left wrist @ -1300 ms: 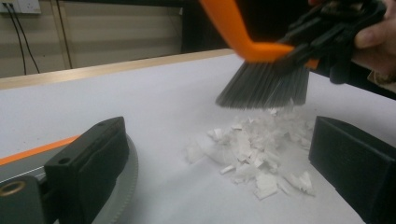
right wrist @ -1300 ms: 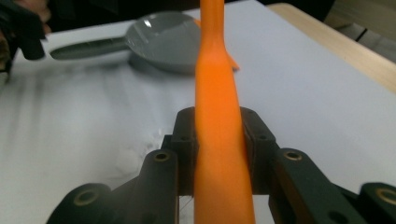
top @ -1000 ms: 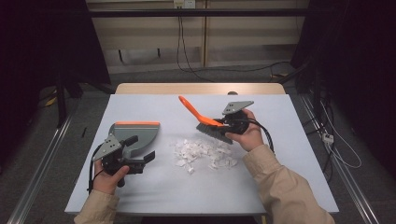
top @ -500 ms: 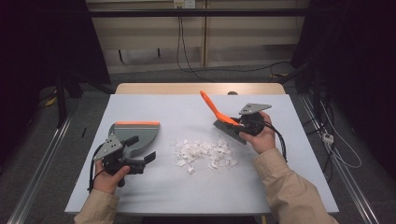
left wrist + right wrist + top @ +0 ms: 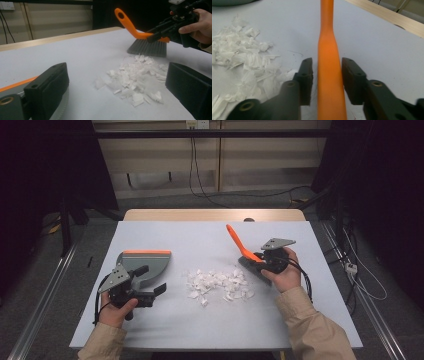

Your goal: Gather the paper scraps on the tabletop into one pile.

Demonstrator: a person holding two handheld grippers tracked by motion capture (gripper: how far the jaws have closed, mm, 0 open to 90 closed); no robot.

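A hand brush with an orange handle [image 5: 236, 241] and dark bristles [image 5: 147, 47] stands on the table at the right edge of a pile of white paper scraps [image 5: 217, 284]. My right gripper [image 5: 260, 260] is around the handle [image 5: 328, 50]. Its jaws have just been opening, and a gap shows on each side between pad and handle. My left gripper [image 5: 152, 280] rests open at the front left, beside a grey dustpan with an orange rim [image 5: 145, 261]. Nothing is between its wide jaws [image 5: 116, 72], and the scraps [image 5: 137, 77] lie ahead of them.
The work surface is a pale grey mat [image 5: 200, 330] on a wooden table [image 5: 210, 214]. Cables trail from both grippers. Dark floor and metal rails lie on either side of the table.
The right hand carried the brush to the right, past the scrap pile, and its jaws spread off the handle. The left hand has kept still.
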